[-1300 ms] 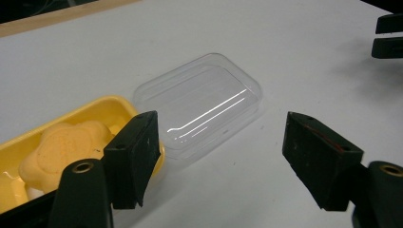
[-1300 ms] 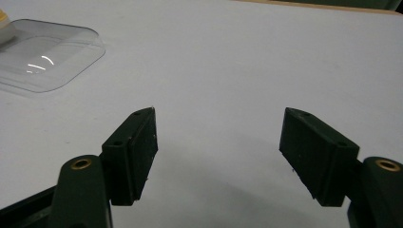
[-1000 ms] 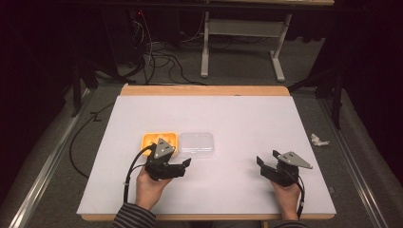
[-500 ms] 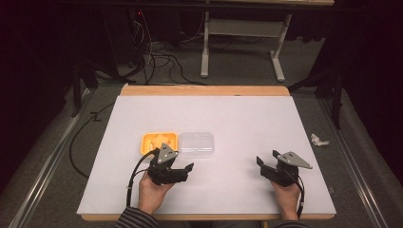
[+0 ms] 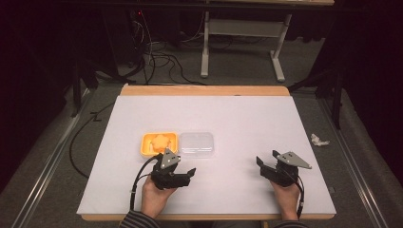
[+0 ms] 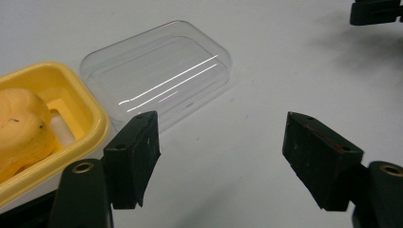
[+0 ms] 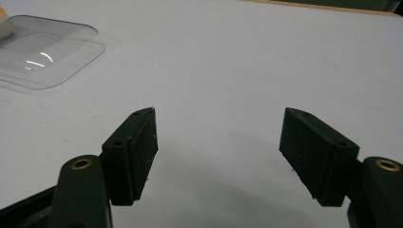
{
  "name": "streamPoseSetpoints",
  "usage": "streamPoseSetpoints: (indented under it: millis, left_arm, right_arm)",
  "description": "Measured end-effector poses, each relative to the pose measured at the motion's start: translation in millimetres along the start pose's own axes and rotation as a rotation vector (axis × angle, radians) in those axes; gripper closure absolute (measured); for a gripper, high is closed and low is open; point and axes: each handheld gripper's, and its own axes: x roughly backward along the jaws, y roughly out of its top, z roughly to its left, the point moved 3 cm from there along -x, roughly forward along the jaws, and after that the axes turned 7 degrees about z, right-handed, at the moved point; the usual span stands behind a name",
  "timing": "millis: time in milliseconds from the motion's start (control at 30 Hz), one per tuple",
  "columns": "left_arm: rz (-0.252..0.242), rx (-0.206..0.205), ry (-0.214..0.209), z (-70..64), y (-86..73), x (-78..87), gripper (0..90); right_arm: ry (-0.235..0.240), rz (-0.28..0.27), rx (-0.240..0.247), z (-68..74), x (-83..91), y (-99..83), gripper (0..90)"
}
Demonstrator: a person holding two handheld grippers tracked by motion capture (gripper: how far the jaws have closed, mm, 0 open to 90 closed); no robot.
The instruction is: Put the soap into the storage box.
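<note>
Two grippers sat low on your table [image 5: 237,114], whose white top ran out to a wooden strip at 12 o'clock. Your left gripper [image 5: 183,176] lay at about 7 o'clock on the sheet, its jaws spread wide and holding nothing; in the left gripper view only bare white surface showed between them. Your right gripper [image 5: 260,164] rested at about 5 o'clock, well apart from the other, its jaws likewise wide apart and empty over bare table.

The clear lid [image 5: 196,144] lay flat near the middle of the table, just toward 12 o'clock from your left gripper, and in that gripper's view it sat just beyond the left jaw. Touching the lid's 9 o'clock edge was the yellow tray [image 5: 145,148], open side up. Inside the tray lay a yellow lump [image 6: 21,128], pale and rounded. A scrap [image 5: 319,140] of white paper lay off the table at 3 o'clock, on the floor.
</note>
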Motion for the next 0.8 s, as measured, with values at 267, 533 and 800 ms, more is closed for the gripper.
streamPoseSetpoints:
  millis: [267, 533, 800]
  left_arm:
    - [-0.077, 0.005, 0.037, 16.0, -6.6, -6.3, 30.9]
    - [-0.076, 0.030, 0.087, 34.3, -17.4, -13.6, 32.1]
    - [-0.080, 0.039, 0.104, 39.4, -21.7, -14.9, 32.5]
  right_arm:
    - [0.001, 0.000, 0.002, -0.2, -0.2, 0.1, 29.4]
    - [0.001, 0.003, 0.010, -0.4, -0.6, 0.2, 29.4]
    - [0.001, 0.006, 0.012, -0.3, -0.9, 0.3, 29.4]
